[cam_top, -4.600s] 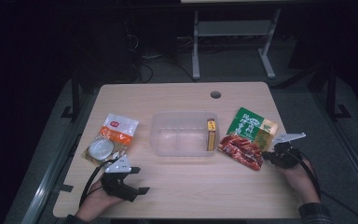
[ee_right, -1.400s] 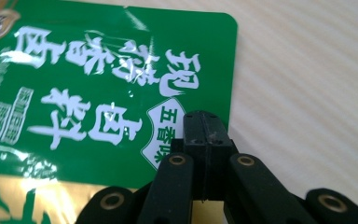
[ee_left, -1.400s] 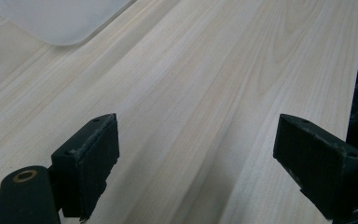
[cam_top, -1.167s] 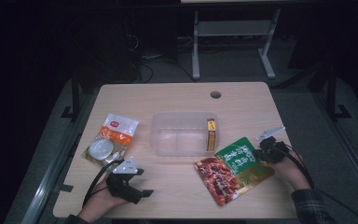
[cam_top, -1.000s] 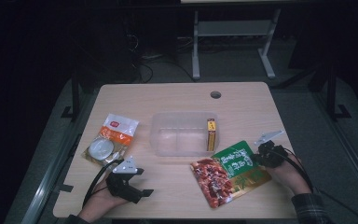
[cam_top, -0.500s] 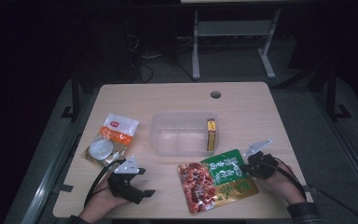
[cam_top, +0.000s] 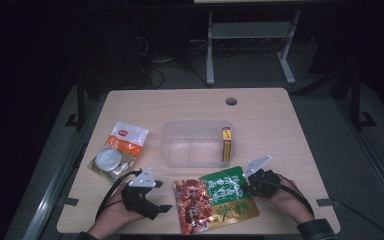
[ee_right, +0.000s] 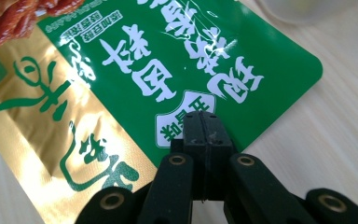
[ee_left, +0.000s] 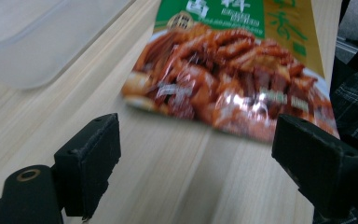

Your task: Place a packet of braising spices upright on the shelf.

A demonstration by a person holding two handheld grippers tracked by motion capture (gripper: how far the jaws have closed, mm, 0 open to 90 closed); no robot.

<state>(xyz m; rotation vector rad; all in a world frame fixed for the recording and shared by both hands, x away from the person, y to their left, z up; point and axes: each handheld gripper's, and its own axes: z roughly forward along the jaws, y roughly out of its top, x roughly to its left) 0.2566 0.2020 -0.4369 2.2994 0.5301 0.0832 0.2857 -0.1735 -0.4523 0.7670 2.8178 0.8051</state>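
A flat food pouch [cam_top: 215, 200], green and gold with a picture of red meat, lies on the table in front of the clear container [cam_top: 168, 145]. My right gripper [cam_top: 243, 187] is shut on the pouch's green right edge; in the right gripper view the jaws [ee_right: 204, 123] are pressed together over the green print [ee_right: 144, 60]. My left gripper [cam_top: 164, 207] stands open just left of the pouch's meat-picture end. In the left gripper view the pouch [ee_left: 233, 79] lies ahead of the wide-apart jaws [ee_left: 205, 144], with bare wood between them.
A yellow box [cam_top: 226, 144] stands against the container's right wall. An orange and white packet [cam_top: 127, 140] with a round lid [cam_top: 107, 159] lies at the left. A cable hole [cam_top: 231, 101] sits at the far edge. The container's corner [ee_left: 37, 37] shows beside my left gripper.
My right gripper has drawn the pouch from the table's right side down and left, to the front middle near my left gripper. The left gripper has stayed put, open.
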